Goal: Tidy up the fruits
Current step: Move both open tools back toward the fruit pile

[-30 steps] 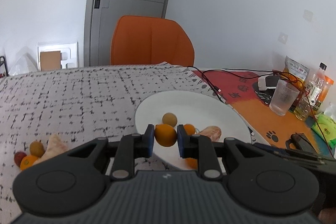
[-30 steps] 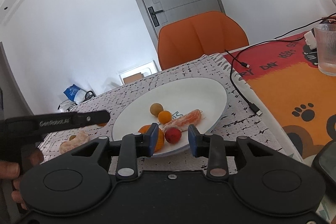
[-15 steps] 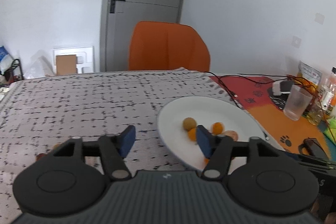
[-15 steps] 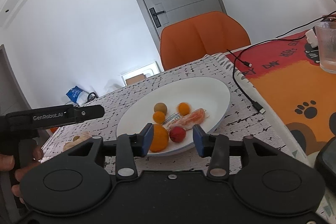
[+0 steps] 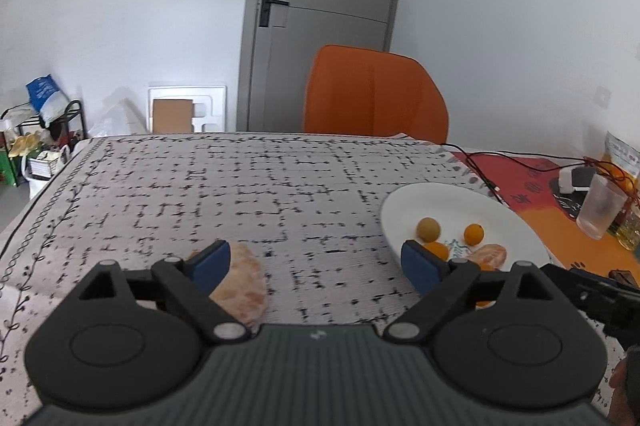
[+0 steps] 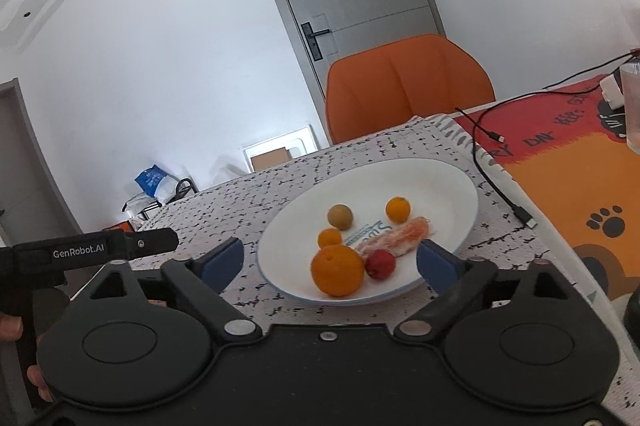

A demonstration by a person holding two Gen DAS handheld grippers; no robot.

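A white plate on the patterned tablecloth holds a big orange, a red fruit, two small oranges, a brown round fruit and a peeled citrus piece. My right gripper is open and empty just in front of the plate. My left gripper is open and empty over the cloth left of the plate. A peeled citrus piece lies on the cloth by its left finger. The left gripper's side also shows in the right wrist view.
An orange chair stands at the far table edge. A black cable runs right of the plate. A plastic cup, bottles and packets stand on the orange mat at the right.
My left gripper let go of the orange it held, opened wide and swung left away from the plate. My right gripper opened wider; the red fruit stays on the plate.
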